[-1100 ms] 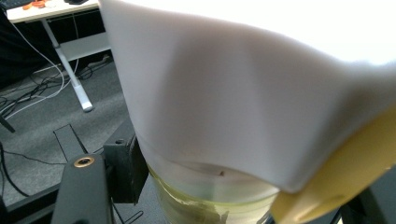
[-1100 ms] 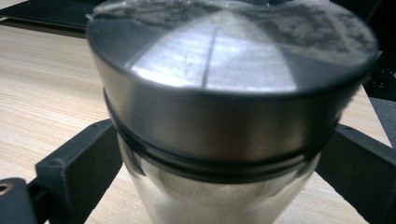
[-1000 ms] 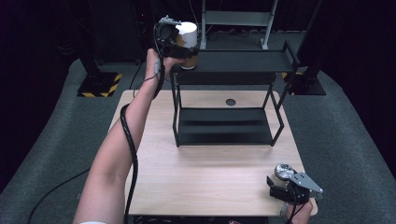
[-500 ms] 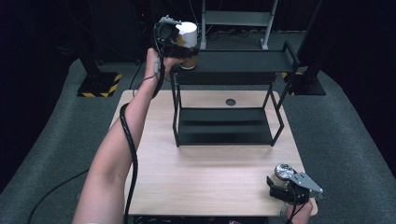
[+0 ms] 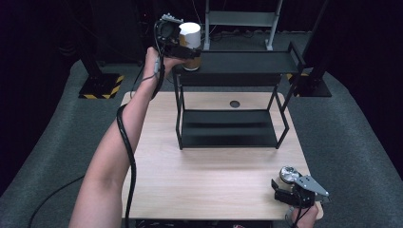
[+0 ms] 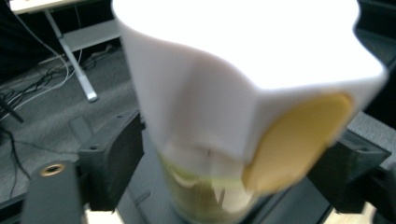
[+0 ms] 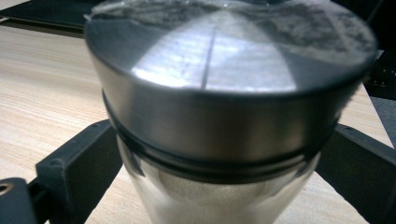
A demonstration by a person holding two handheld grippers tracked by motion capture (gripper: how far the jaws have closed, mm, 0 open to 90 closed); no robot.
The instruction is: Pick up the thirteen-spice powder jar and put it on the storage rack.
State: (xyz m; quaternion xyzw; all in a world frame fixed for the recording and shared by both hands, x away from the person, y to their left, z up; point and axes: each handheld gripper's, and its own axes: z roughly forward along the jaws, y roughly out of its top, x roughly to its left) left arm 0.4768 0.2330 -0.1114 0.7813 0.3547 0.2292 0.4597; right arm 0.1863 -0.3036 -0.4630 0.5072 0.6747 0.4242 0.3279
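On the rack's top shelf (image 5: 247, 61), white-capped bottle (image 5: 191, 38) between left gripper (image 5: 177, 40).
Jaws just opening, pads clear; right gripper (image 5: 290, 186) clamps steel-lidded jar (image 5: 288, 175).

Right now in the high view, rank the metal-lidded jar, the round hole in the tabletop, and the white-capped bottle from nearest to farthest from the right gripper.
From the right gripper:
1. Metal-lidded jar, between its jaws at the table's near right corner.
2. Round hole, mid-table, behind the black shelf's lower tier.
3. White-capped bottle, far left end of the top tier, at the left gripper.
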